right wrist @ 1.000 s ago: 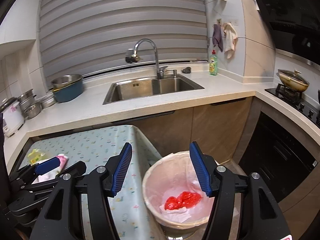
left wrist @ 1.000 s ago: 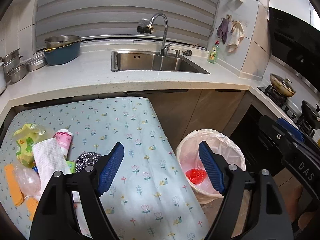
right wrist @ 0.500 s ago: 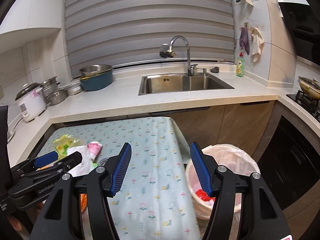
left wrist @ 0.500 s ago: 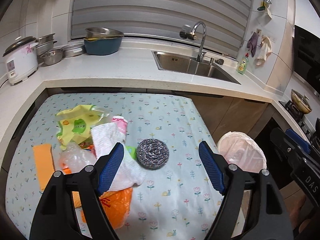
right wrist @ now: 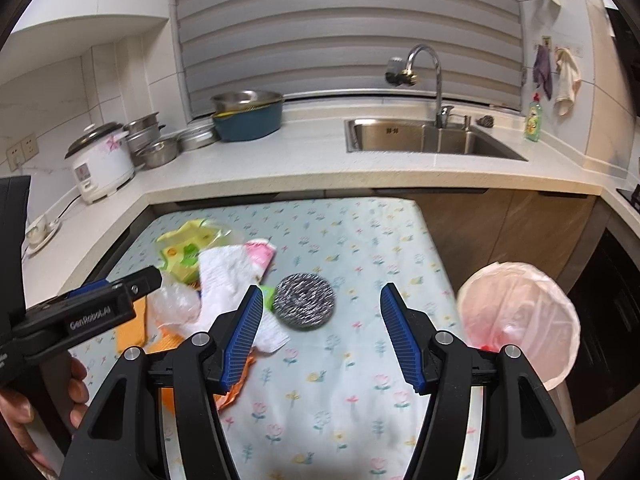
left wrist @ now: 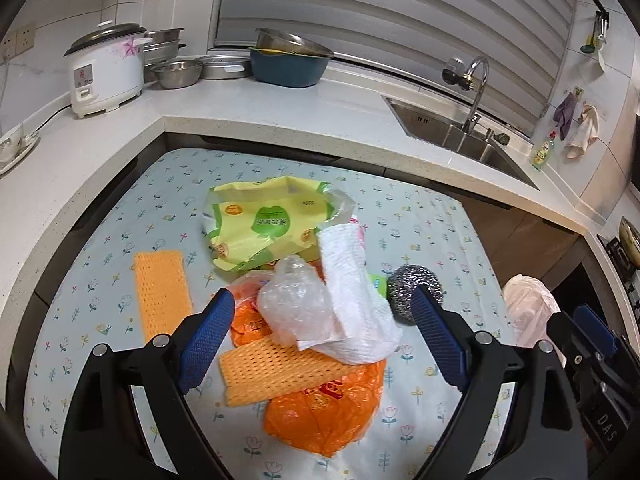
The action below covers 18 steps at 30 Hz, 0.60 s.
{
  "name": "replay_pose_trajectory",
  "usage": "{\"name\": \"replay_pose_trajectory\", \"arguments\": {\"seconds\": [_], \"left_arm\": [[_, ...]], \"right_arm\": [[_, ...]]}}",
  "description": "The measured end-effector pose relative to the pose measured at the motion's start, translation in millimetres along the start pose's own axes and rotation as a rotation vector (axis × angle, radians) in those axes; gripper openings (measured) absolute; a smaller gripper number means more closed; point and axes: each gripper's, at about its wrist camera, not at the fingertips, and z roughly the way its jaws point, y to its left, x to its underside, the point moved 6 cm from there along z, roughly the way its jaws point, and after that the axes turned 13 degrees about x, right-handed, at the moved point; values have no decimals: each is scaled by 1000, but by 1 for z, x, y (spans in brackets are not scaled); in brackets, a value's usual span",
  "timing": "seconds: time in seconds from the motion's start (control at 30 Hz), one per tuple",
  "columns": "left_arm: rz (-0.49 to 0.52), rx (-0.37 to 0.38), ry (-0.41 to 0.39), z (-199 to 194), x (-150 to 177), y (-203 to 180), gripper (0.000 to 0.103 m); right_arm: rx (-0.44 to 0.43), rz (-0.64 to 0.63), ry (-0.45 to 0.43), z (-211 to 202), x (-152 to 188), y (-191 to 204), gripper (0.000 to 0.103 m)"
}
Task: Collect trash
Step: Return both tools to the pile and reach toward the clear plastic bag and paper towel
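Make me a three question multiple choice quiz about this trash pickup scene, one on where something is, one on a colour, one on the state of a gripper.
1. Where does the steel scourer lie?
A. in the sink
B. on the flowered table cloth, to the right of the trash pile
C. inside the bin

2. What colour is the crumpled plastic bag at the near end of the pile?
A. orange
B. black
C. blue

3. How does the right gripper stand?
A. shut on the scourer
B. shut on a paper towel
C. open, holding nothing

Answers:
1 B, it sits flat on the cloth beside the paper towel, well short of the lined bin.
2 A, it is bright orange under the mesh strip.
3 C, its blue pads stand apart with only cloth visible between them.
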Motion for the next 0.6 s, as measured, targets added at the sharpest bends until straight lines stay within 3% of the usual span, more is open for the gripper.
{"name": "replay_pose_trajectory", "arguments": {"seconds": [0.47,0.53,0.6], "left_arm": [[-70,-32,128,45,19,46,84],[-79,-18,147,52,20,49,75],[-89,2,169,59,22,52,57]], "right_arm": [[-64,-70,122,45,36,62,59],[-72,-76,137,52,40,67,59],[-78,-83,153,60,45,72,59]]}}
